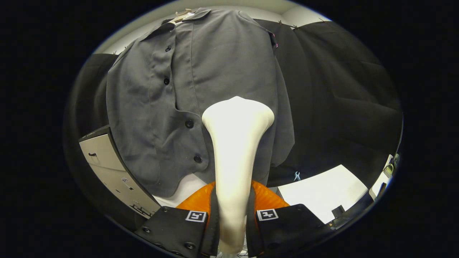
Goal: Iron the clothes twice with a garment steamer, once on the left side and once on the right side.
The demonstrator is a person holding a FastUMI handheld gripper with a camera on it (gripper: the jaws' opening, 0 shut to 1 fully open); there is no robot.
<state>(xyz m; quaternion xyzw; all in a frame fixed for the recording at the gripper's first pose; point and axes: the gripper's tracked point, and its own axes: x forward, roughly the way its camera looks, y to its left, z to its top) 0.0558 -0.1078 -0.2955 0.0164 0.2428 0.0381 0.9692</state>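
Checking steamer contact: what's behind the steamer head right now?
The gripper is shut on the steamer, its head in front of the gray shirt, right of the button placket. Fabric behind the head is covered, so contact can't be confirmed.

1. The garment steamer (235, 150) is hiding the shirt (215, 79) fabric behind its head, so contact between them cannot be told.
2. The gripper (232, 218) fingers are clamping the steamer's neck, covering its lower handle.
3. The hanger (181, 15) is mostly tucking under the collar.
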